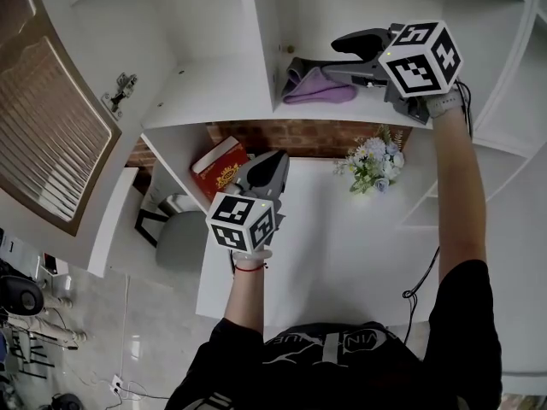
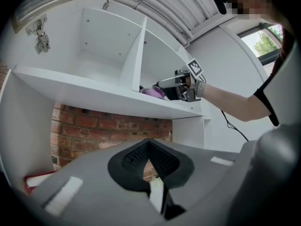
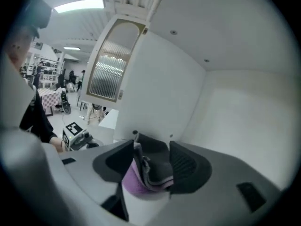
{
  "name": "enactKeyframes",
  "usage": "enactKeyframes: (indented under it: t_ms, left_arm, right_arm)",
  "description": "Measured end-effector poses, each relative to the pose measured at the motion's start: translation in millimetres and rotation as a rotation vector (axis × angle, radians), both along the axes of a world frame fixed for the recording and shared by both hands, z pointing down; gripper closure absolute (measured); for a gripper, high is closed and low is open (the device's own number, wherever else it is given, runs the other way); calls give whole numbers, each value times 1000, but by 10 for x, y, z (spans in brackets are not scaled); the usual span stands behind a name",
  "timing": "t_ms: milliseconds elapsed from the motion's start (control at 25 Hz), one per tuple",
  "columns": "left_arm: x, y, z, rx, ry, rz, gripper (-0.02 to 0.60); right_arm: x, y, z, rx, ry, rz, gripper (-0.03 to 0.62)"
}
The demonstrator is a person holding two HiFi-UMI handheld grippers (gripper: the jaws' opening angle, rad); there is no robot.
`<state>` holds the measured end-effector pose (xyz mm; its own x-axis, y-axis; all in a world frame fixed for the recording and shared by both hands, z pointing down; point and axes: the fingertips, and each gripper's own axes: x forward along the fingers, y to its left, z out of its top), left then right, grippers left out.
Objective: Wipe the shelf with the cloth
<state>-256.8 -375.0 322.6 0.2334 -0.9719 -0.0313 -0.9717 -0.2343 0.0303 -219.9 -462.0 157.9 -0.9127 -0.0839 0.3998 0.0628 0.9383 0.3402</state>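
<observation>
A purple cloth point(image 1: 320, 88) lies bunched on the white shelf point(image 1: 214, 101), in the right compartment just past the divider. My right gripper point(image 1: 339, 58) reaches into that compartment from the right, its jaws standing wide around the cloth's near end. In the right gripper view the cloth point(image 3: 141, 182) sits between the spread pads point(image 3: 186, 166), resting on the shelf board. My left gripper point(image 1: 275, 162) hangs lower, below the shelf, over the desk, with its jaws together and nothing in them. The left gripper view shows the cloth point(image 2: 153, 92) and the right gripper point(image 2: 165, 84) from below.
A vertical divider point(image 1: 261, 32) splits the shelf. Below it run a brick wall point(image 1: 291, 135) and a white desk point(image 1: 342, 246) with a red book point(image 1: 220, 167) and a small flower bunch point(image 1: 372, 161). A ribbed-glass cabinet door point(image 1: 43, 118) hangs open at left. A grey chair point(image 1: 181, 237) stands by the desk.
</observation>
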Motion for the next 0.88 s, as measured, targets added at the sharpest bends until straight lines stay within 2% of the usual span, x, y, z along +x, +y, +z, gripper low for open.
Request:
enactKeyframes:
  t_ms: [160,240,320,440,520,600,720,880]
  left_arm:
    - [-67,43,13,-1,-2,-13,571]
    - [-127,62,4,1,-2,-25,571]
    - [-168,74,-13,5,2,-31,571]
    - [-183,79,-25,12,9,-30,571]
    - [-179,71,-20,13,11,-25,571]
    - [-173,61,-13,12,14,-20,571]
    - [-180,40,2,9,17,-16,571]
    - [-194,10,14,10,22,-10,571]
  right_arm:
    - [9,-226,-218,-64,-112,90,379]
    - [4,-232,-264,-72,-115,92,379]
    - [-39,-170,-121,-54,-11,72,379]
    - [-98,46,230,-57,188,-19,379]
    - [-106,190,387,-65,272,-73,379]
    - [-110,233,496,-55,335,-78,379]
    - [-175,129,580,-37,374,-39,368]
    - [-356,-17,569,-25,344,-15,368]
